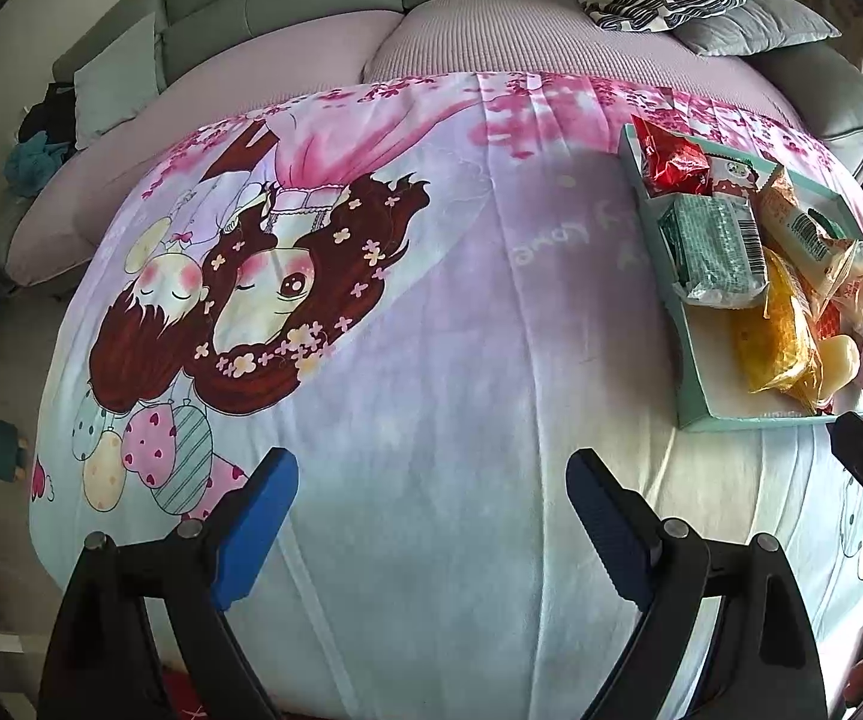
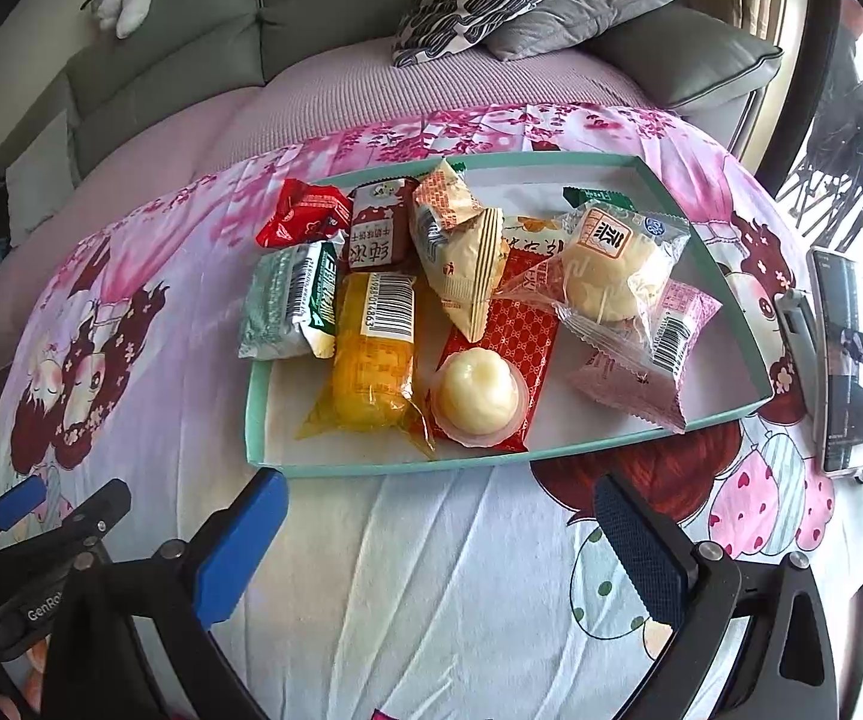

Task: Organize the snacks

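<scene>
Both my left gripper [image 1: 431, 516] and right gripper [image 2: 440, 546] hang wide open and empty above the blanket [image 2: 431, 600], short of the tray [image 2: 254, 414] heaped with snacks [image 2: 374, 354], probably light, crinkly and slippery, best pinched by a sealed edge.

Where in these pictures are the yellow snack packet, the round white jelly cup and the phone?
Yellow plastic snack packet [image 2: 374, 372]: right wrist view, middle of the wrapper.
Round white jelly cup [image 2: 478, 394]: right wrist view, its domed top.
Dark phone [image 2: 845, 354]: right wrist view, centre of its screen.
</scene>
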`<state>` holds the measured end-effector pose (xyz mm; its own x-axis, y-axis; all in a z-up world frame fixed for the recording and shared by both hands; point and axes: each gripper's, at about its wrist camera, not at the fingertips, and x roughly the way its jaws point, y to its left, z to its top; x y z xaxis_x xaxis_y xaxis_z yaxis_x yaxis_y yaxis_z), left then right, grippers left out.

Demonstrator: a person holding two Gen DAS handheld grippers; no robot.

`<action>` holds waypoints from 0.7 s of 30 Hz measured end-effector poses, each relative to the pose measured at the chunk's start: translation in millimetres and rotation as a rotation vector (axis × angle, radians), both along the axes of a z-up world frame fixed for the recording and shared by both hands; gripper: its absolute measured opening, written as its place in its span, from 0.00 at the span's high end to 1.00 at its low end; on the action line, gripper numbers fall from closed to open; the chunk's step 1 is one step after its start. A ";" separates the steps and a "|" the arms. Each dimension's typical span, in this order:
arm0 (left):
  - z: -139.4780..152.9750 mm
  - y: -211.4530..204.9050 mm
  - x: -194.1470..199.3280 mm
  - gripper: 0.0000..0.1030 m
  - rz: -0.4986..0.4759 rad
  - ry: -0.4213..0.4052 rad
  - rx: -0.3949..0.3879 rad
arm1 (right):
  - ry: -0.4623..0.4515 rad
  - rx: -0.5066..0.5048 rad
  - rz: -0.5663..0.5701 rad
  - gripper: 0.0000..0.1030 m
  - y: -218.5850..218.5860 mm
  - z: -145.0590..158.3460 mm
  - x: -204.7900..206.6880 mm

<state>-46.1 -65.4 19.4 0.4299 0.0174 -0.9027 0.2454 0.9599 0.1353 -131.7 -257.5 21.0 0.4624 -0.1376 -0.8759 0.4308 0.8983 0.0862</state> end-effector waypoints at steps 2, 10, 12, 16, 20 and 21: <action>0.1 0.1 0.0 0.11 -0.001 0.001 -0.001 | 0.000 -0.002 0.001 0.00 0.6 0.4 0.4; 0.9 0.0 0.1 0.11 0.002 -0.002 0.004 | 0.000 -0.009 0.011 0.00 3.6 2.0 1.2; 1.1 -0.1 0.0 0.11 0.002 -0.003 0.004 | 0.000 -0.010 0.012 0.00 3.7 2.5 1.3; 1.1 0.0 -0.1 0.11 0.003 -0.003 0.007 | 0.001 -0.009 0.011 0.00 3.5 2.7 1.3; 1.2 -0.1 -0.4 0.11 0.005 -0.005 0.008 | 0.000 -0.010 0.009 0.00 3.2 3.5 0.6; 1.3 -0.2 -0.4 0.11 0.005 -0.005 0.008 | -0.001 -0.009 0.009 0.00 3.2 3.8 0.5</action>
<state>-46.4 -65.6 20.7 0.4342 0.0264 -0.9004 0.2399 0.9601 0.1439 -131.2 -254.3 24.8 0.4646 -0.1416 -0.8741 0.4223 0.9031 0.0782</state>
